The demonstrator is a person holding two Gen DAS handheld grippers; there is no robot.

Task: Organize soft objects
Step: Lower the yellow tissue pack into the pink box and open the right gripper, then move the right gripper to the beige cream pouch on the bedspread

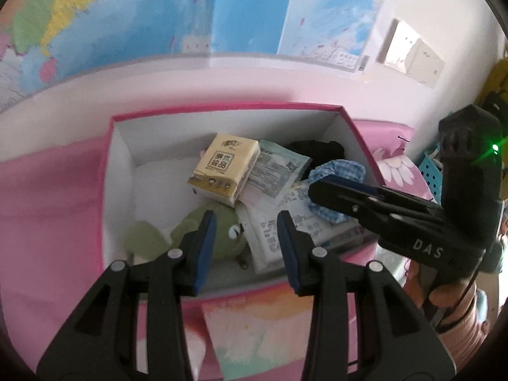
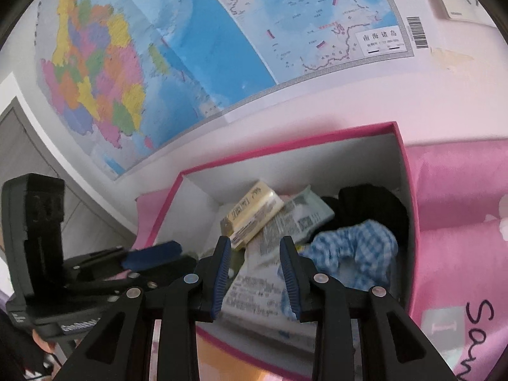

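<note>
Tongs on both the left gripper and right gripper are spread, empty, over the pink box; the blue checked cloth, piled high right, could be snagged out.

My tongs are black with blue pads. The box is pink outside and white inside. In it I see a yellow tissue pack, a green frog toy, a blue and white checked cloth and a black cloth. The bed cover is pink. The map is blue with many colours.
</note>
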